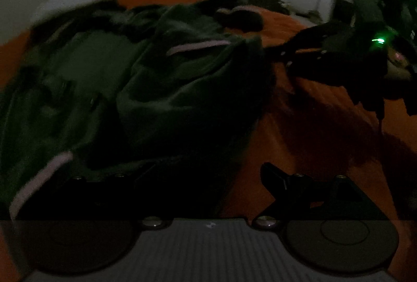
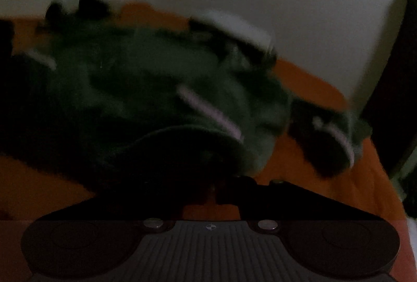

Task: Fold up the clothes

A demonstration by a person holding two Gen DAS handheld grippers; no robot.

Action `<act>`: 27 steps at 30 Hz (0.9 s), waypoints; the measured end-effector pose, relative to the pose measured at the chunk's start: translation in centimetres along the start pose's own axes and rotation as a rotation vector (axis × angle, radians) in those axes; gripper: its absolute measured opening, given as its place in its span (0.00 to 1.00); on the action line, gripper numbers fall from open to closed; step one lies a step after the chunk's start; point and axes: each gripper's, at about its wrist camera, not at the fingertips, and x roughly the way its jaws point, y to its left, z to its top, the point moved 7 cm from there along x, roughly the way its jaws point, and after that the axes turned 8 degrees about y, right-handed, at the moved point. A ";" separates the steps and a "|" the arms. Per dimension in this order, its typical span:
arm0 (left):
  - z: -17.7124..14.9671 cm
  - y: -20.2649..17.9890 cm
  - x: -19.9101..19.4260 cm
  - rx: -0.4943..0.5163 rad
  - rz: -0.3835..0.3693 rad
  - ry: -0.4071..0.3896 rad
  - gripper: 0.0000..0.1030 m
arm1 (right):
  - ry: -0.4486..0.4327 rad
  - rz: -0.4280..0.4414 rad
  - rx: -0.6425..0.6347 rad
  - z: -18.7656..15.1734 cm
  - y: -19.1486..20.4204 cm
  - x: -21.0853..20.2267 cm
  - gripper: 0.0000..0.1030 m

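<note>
Green garment lies rumpled on the orange bed. Right tongs, at its five o'clock edge, look clenched on a hem; left tongs spread, apparently reaching to grip.

The dark green garment looks like soft, matt, fleecy cloth with pale ribbed trim, lying on an orange bedcover of matt woven cloth, while the left gripper is matt black plastic with shiny metal screws.
</note>
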 end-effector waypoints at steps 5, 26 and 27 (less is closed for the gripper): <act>0.4 0.2 -0.2 0.007 0.015 -0.028 0.89 | -0.003 0.039 0.258 0.9 -3.1 -2.2 0.03; -9.4 6.8 -8.2 -0.219 0.372 -0.043 0.92 | 0.271 0.017 0.141 -3.2 -2.4 -3.6 0.81; -10.6 7.2 -8.5 -0.259 0.433 -0.039 0.92 | 0.269 0.002 0.154 -3.3 -2.6 -3.4 0.74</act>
